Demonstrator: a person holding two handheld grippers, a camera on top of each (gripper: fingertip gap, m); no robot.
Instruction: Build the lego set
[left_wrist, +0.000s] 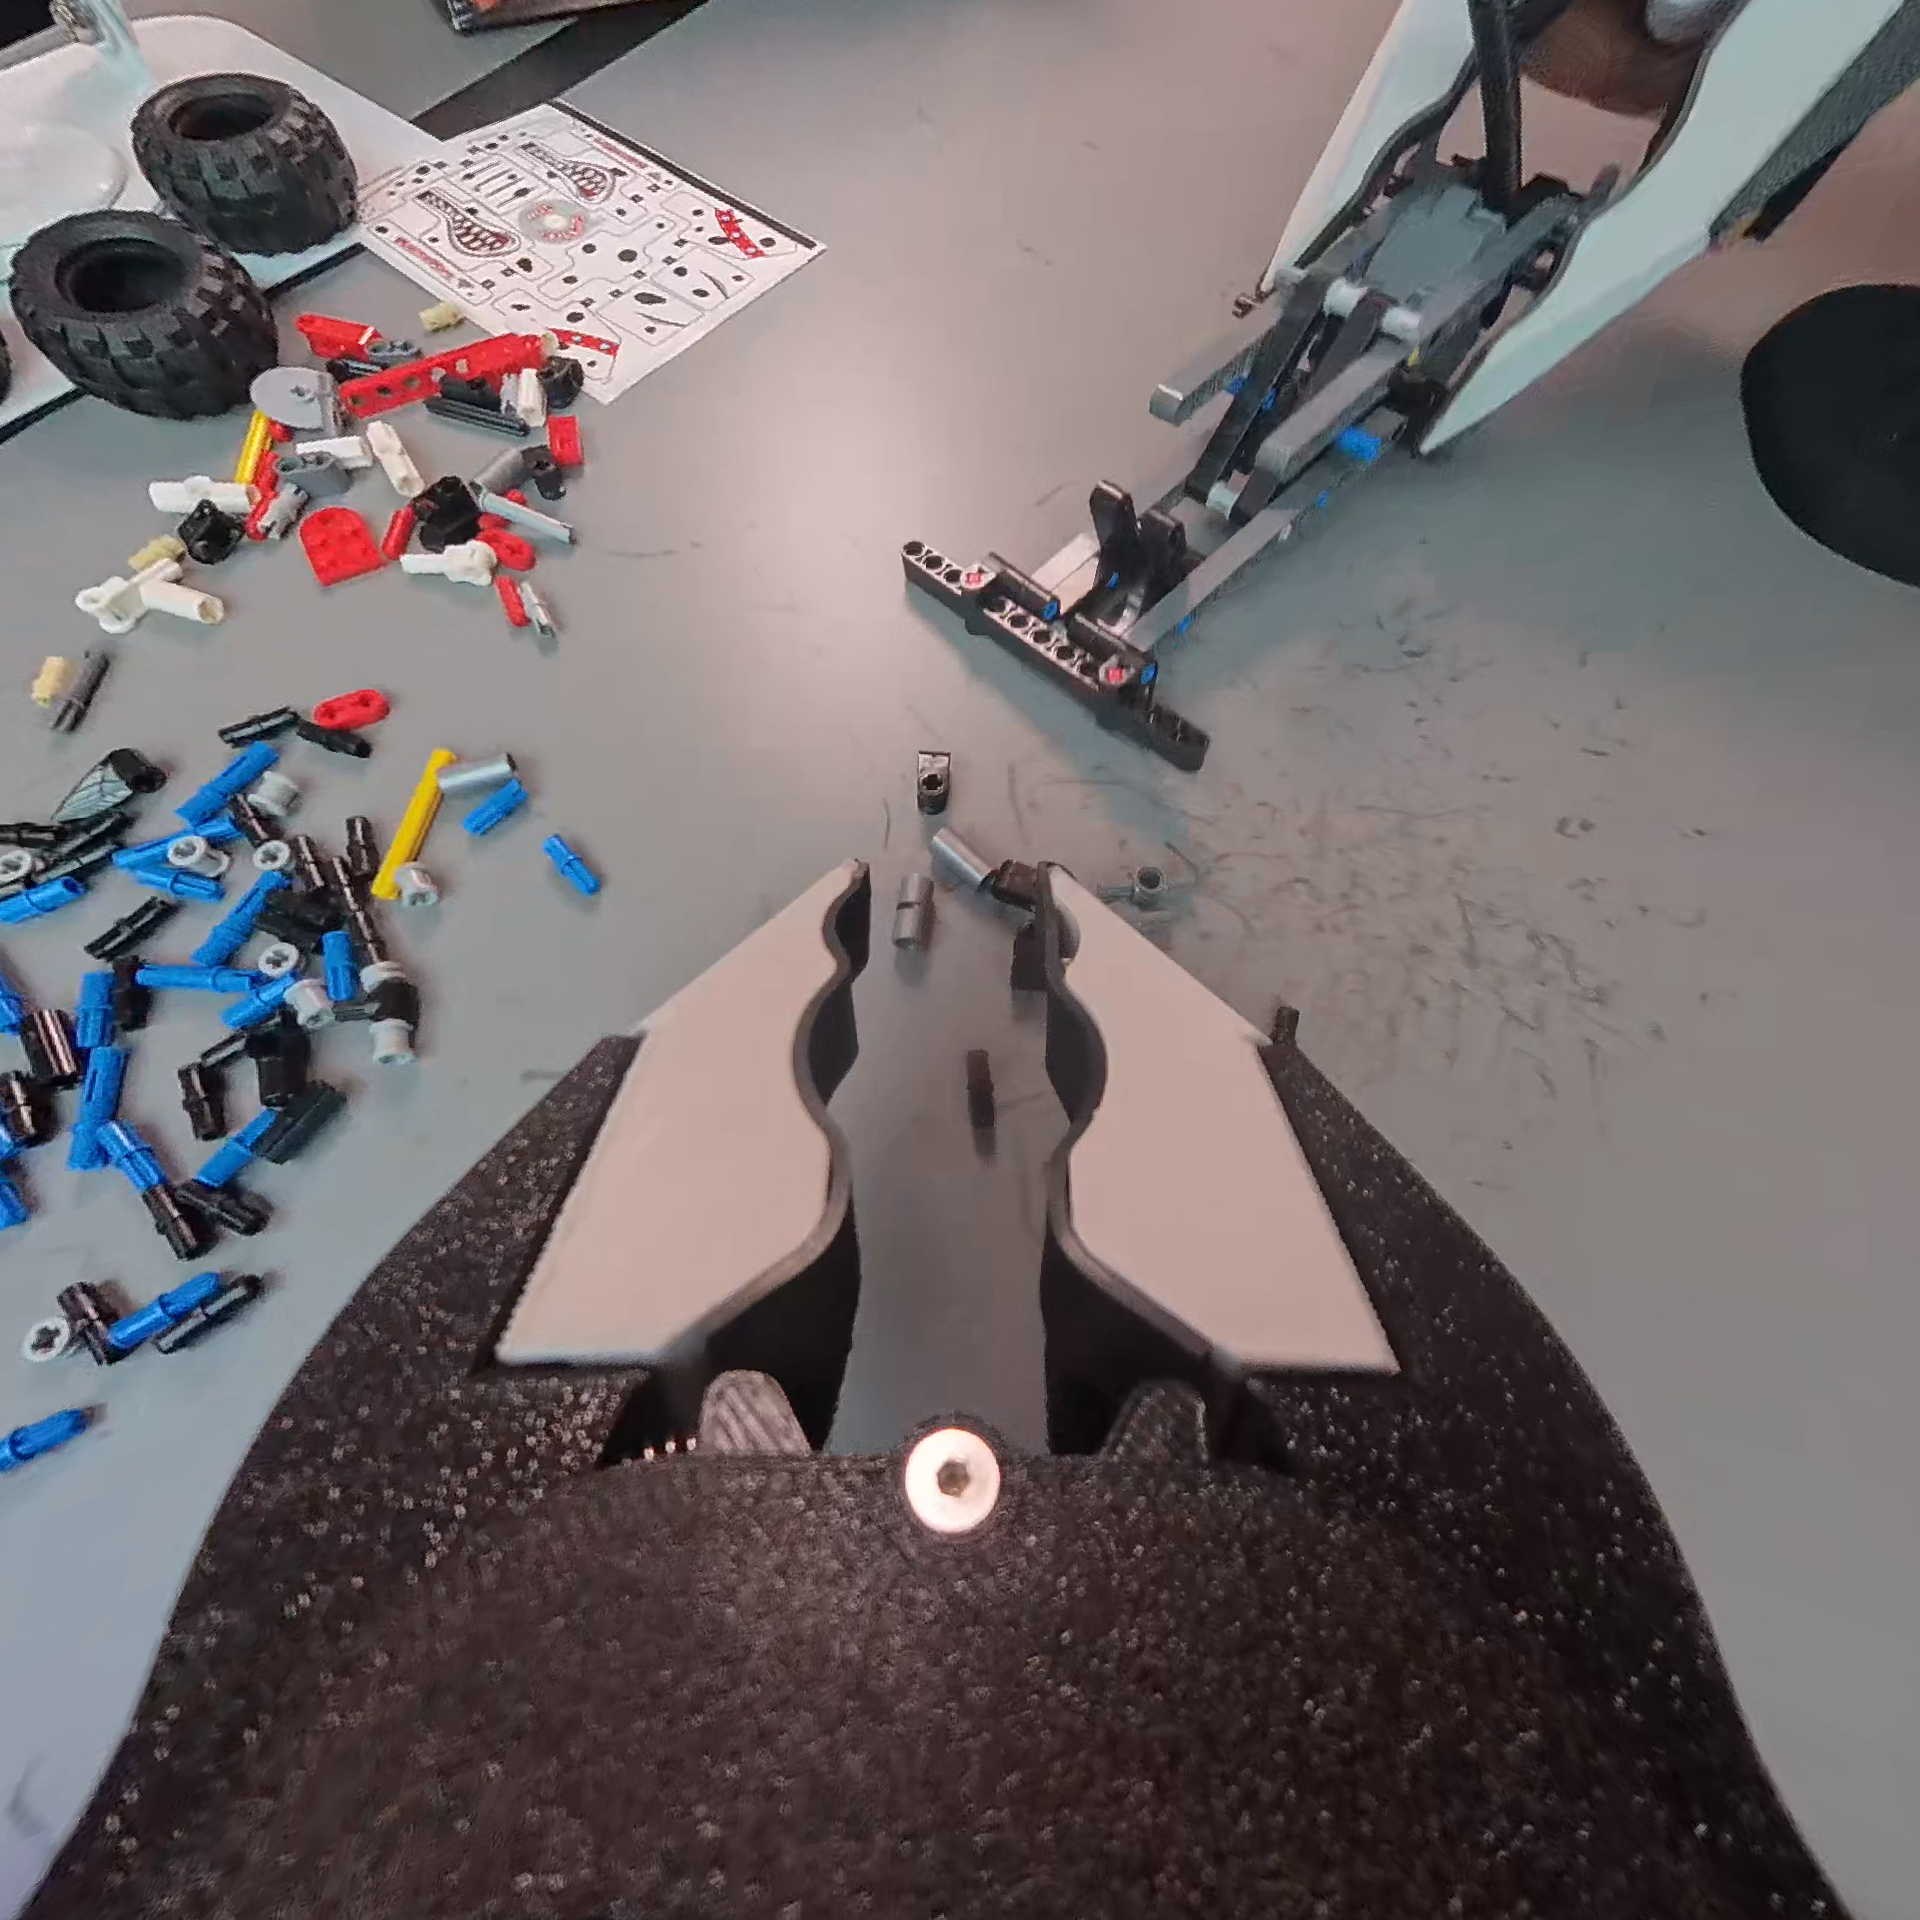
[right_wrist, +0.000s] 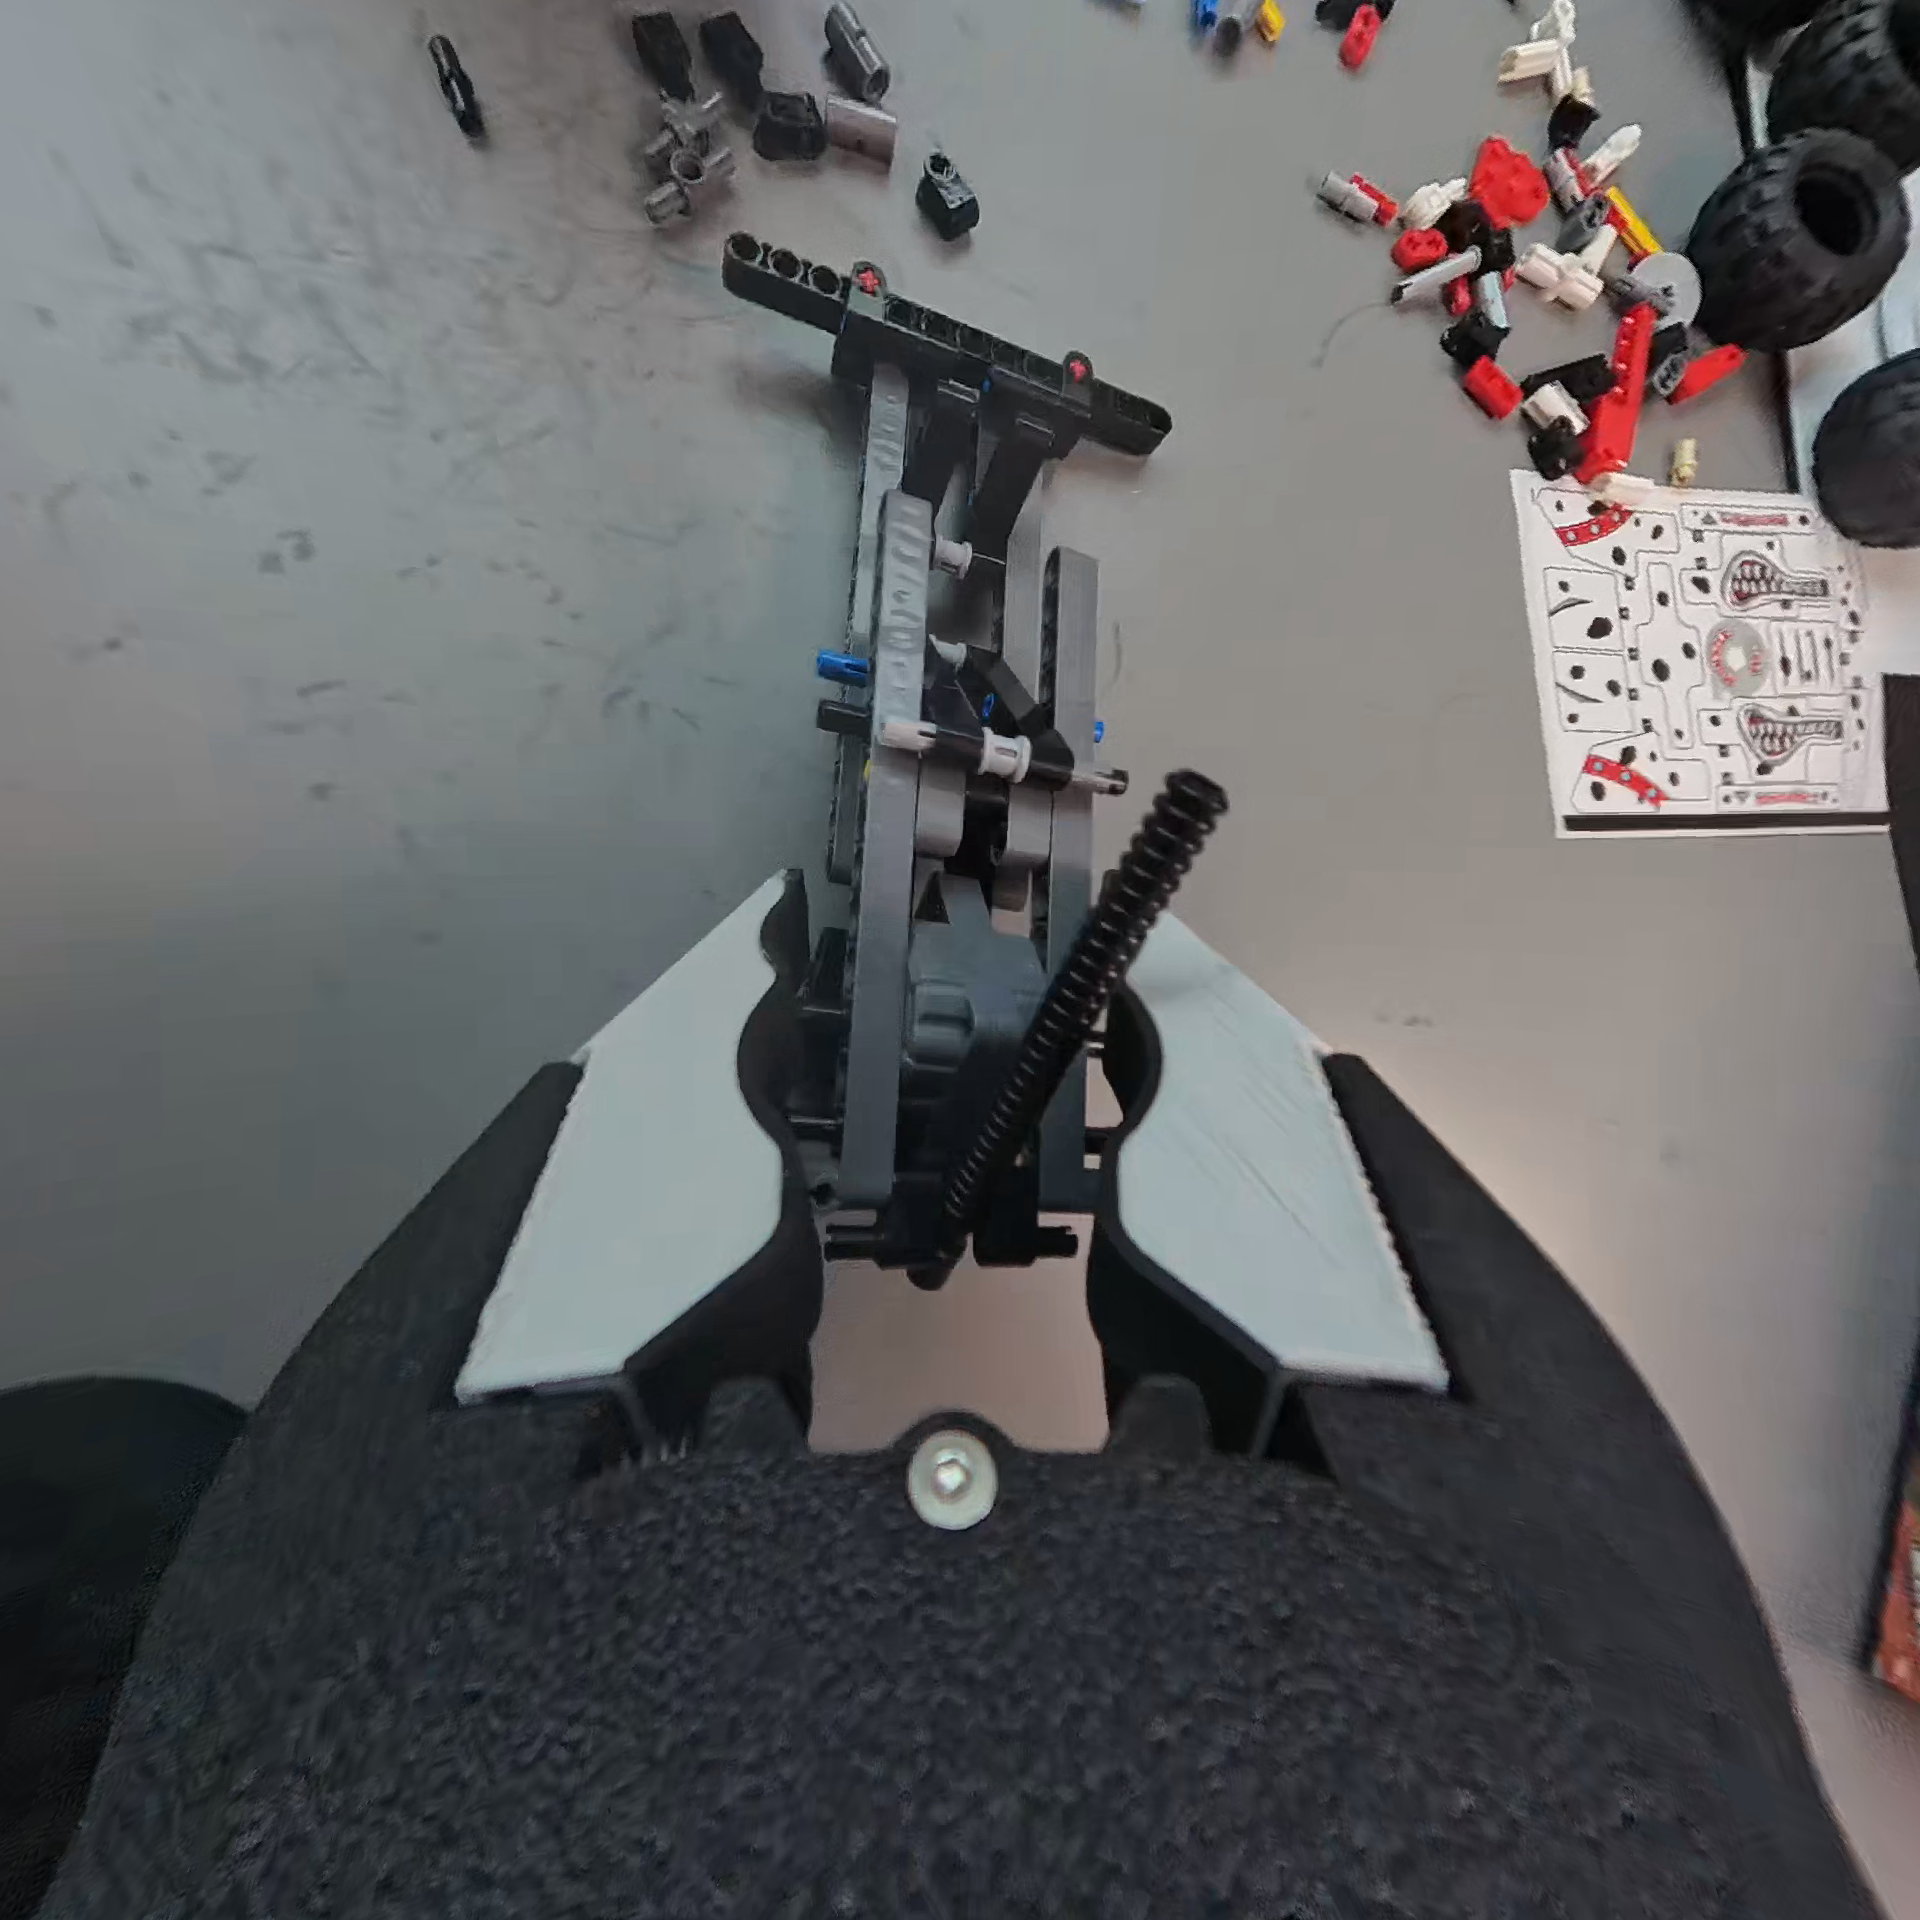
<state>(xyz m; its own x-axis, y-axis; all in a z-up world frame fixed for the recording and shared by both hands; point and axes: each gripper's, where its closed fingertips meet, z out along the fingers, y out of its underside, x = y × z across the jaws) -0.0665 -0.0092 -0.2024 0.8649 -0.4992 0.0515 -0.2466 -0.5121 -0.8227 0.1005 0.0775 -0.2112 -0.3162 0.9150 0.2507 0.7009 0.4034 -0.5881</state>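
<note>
I've got a grey table (left_wrist: 1455, 1039), scuffed w/ dark marks at right of the left wrist view. Upper left there: black tyres (left_wrist: 135, 312), then a white sticker sheet (left_wrist: 592, 239) just right of them. Below those a scatter of red/white/black bits (left_wrist: 416, 457), and lower left a pile of blue and black pins (left_wrist: 208, 987). Nothing big blocks the way btwn the grippers, only small loose pcs.

The lego chassis (right_wrist: 966, 727), grey and black, runs from frame centre up to a black cross beam (right_wrist: 945, 343) near top centre in the right wrist view. Its near end sits btwn the fingers of my right gripper (right_wrist: 951, 997), jaws closed onto it, part-open width. A black ribbed hose (right_wrist: 1081, 997) sticks up diagonally from that end. The chassis slants down so the beam end is at the table.

Left gripper (left_wrist: 956, 883) at centre of its view, low over the table, jaws apart, holding nothing. A small grey sleeve (left_wrist: 912, 909) lies btwn its tips; a black connector (left_wrist: 933, 781) just beyond; a black pin (left_wrist: 979, 1091) further back btwn the fingers. The beam end of the chassis is upper right of the tips, near.
</note>
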